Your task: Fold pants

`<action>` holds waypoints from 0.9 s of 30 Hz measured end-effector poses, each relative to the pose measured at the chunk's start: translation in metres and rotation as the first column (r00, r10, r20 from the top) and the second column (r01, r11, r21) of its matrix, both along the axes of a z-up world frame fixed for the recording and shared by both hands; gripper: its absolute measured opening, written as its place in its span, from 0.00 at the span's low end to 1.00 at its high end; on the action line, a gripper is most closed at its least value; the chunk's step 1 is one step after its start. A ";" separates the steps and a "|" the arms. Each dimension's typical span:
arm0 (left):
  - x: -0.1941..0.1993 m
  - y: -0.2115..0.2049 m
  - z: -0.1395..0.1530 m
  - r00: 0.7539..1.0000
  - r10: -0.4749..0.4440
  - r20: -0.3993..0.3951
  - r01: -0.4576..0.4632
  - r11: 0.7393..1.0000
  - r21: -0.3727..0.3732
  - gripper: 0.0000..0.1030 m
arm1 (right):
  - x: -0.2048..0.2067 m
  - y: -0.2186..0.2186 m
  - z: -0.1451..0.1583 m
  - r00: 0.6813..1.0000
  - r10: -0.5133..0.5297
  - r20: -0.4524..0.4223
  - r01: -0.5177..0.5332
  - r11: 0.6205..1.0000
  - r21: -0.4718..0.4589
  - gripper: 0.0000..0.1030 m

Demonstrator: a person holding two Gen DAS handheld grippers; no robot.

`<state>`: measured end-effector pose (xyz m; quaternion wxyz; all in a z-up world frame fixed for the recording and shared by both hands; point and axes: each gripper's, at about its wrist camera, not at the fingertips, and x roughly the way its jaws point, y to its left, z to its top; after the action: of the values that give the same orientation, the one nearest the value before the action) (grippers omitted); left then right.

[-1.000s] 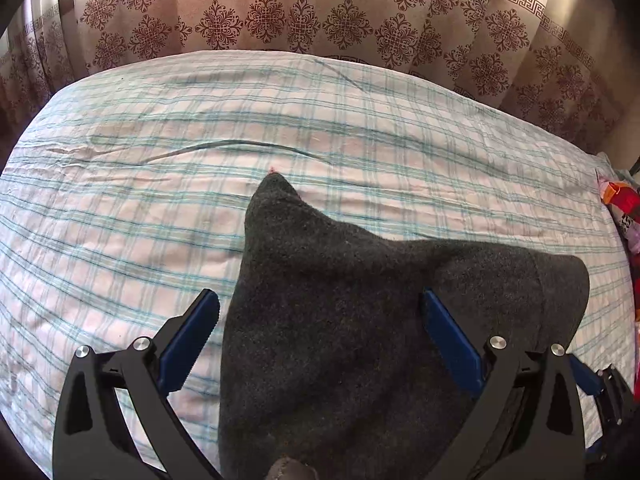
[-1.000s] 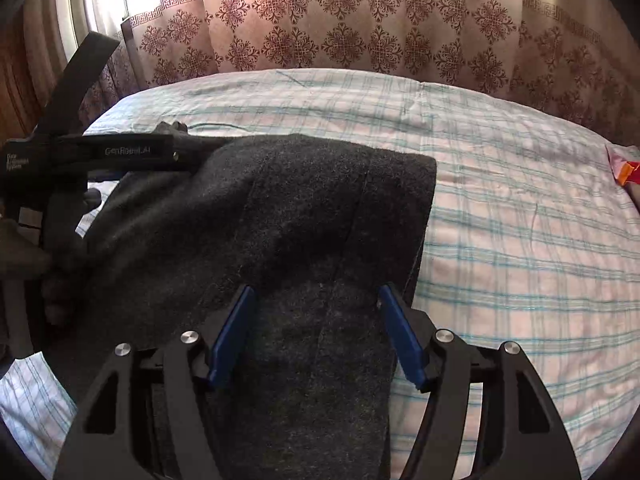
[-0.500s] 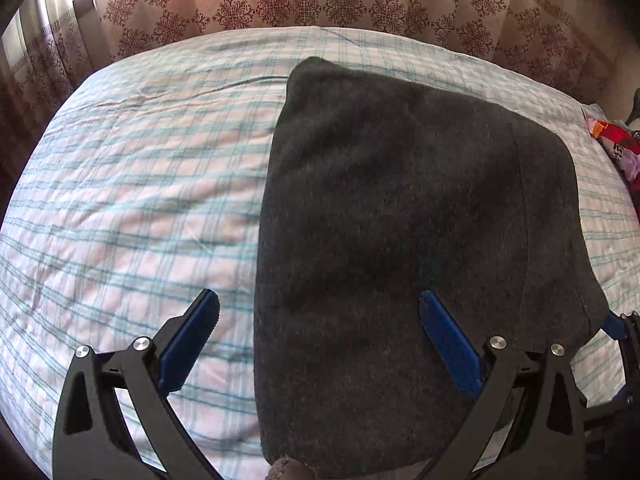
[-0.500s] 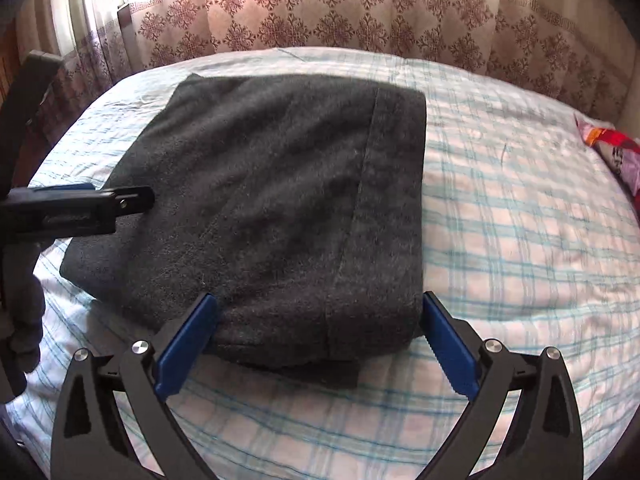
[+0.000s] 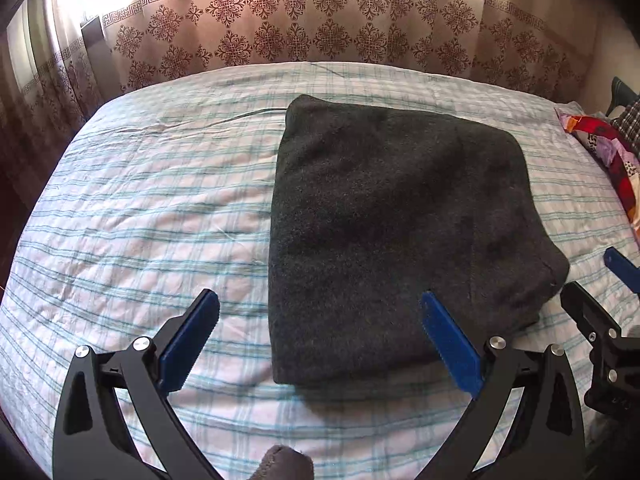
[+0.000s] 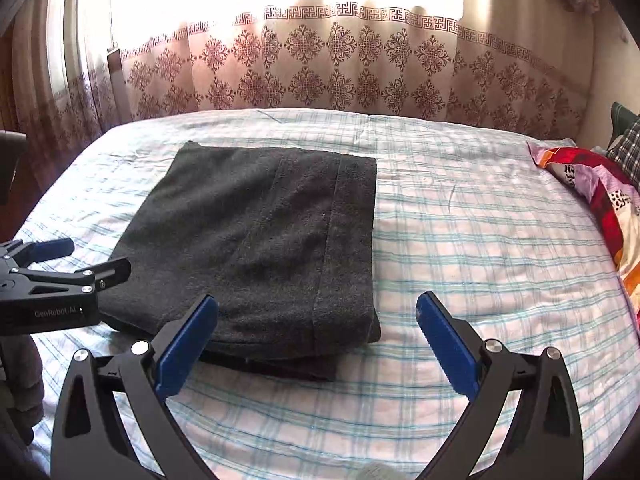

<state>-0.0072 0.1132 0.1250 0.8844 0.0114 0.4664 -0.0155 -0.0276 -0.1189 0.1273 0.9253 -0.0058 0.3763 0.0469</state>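
The dark grey pants lie folded into a thick rectangle on the checked bedsheet; they also show in the right wrist view. My left gripper is open and empty, just short of the near edge of the stack. It also shows from the side at the left of the right wrist view. My right gripper is open and empty, above the stack's near right corner. Its fingers show at the right of the left wrist view.
The bed fills both views. A patterned curtain hangs along the far side. A colourful pillow lies at the right edge of the bed. A dark wooden post stands at the far left.
Both grippers let go of the pants and drew back toward me. The folded stack now lies flat and free on the bed, farther from both cameras.
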 end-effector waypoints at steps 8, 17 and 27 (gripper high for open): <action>-0.026 -0.003 -0.005 0.998 -0.029 -0.050 0.026 0.999 -0.044 0.98 | -0.008 0.006 0.000 0.998 0.020 -0.059 -0.021 1.000 -0.019 0.95; -0.030 -0.005 0.004 0.999 -0.020 -0.030 0.020 1.000 0.000 0.98 | -0.024 0.015 0.003 0.999 0.011 -0.045 -0.015 0.997 -0.080 0.95; -0.035 -0.016 0.022 0.999 -0.032 0.017 0.031 0.998 0.051 0.98 | -0.027 0.013 0.015 1.000 -0.001 0.000 0.001 0.996 -0.089 0.95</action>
<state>-0.0425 0.0973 0.1472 0.8875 0.0415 0.4586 -0.0175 -0.0544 -0.1060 0.1426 0.9242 -0.0468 0.3780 0.0297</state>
